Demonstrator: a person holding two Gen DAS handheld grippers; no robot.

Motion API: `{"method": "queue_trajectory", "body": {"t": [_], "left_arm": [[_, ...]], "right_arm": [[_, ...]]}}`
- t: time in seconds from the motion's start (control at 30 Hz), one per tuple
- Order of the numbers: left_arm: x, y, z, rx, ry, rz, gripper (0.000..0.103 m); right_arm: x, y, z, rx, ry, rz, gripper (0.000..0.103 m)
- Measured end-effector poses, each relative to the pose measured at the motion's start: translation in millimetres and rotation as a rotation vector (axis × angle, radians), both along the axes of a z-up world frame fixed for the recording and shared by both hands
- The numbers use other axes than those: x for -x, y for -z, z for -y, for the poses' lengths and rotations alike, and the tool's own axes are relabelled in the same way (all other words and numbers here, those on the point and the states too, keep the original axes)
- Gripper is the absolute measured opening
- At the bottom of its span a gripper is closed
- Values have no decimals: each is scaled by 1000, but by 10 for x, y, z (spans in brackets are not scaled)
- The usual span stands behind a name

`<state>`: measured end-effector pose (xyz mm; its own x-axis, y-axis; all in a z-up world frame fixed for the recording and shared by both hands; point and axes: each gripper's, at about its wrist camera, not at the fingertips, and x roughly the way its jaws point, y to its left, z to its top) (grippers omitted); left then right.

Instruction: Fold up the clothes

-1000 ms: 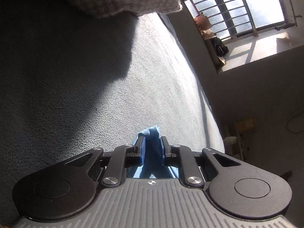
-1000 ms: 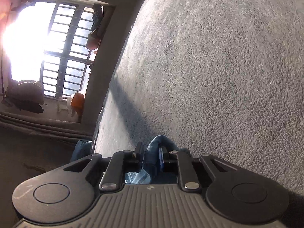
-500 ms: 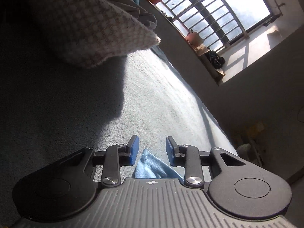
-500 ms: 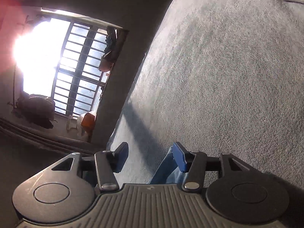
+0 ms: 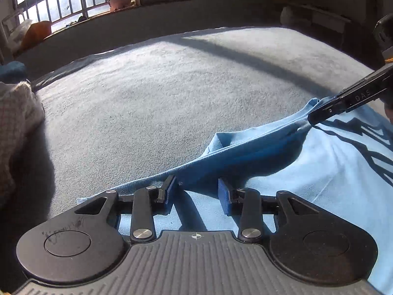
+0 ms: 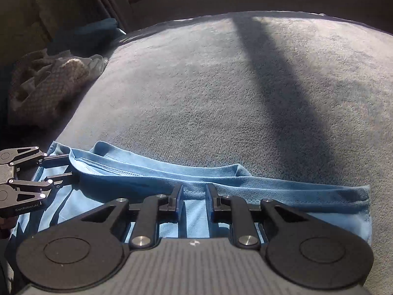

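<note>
A light blue shirt (image 5: 319, 172) with a dark print lies on the grey blanket (image 5: 172, 86) of a bed, its top edge folded into a raised ridge. My left gripper (image 5: 195, 194) is open just above the shirt, with the ridge running between its fingers. In the right wrist view it shows at the left (image 6: 71, 169), jaws apart at the shirt's (image 6: 147, 179) collar edge. My right gripper (image 6: 194, 194) has its jaws close together over the ridge. From the left wrist view its tip (image 5: 312, 119) pinches the fabric, which tents up to it.
A heap of grey checked clothing (image 6: 49, 86) sits on the blanket's (image 6: 221, 86) far left, also seen as a checked bundle (image 5: 17, 118). Behind the bed is a barred window (image 5: 73, 0) with items on its sill. A long shadow crosses the blanket.
Both grippers let go of the blue cloth half a second ago. Both views have since swung level across the bed. The left stays open; the right jaws have narrowed onto the shirt's ridge.
</note>
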<state>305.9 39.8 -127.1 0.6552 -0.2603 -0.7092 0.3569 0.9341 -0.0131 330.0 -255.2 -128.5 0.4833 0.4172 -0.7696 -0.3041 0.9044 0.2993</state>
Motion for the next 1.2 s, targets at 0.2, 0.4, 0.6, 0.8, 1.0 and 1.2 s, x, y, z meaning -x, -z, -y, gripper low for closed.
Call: {"method": "queue_trajectory", "body": {"t": [0.2, 0.4, 0.6, 0.8, 1.0, 1.2], "left_arm": [[-300, 38, -402, 281, -256, -82, 40], [-206, -50, -925, 467, -434, -83, 40], [166, -140, -1529, 538, -535, -101, 41], [752, -239, -1909, 607, -549, -165, 44], [1428, -326, -1828, 623, -393, -239, 46], [1990, -227, -1515, 595, -230, -312, 47]], "right_arm": [[-211, 93, 404, -194, 298, -62, 20], [77, -65, 1253, -370, 557, -73, 23], [639, -352, 2185, -506, 735, -71, 25], [1339, -443, 2338, -419, 686, -76, 34], [1989, -389, 2133, -298, 537, -105, 35], [2470, -304, 1915, -185, 413, -110, 35]]}}
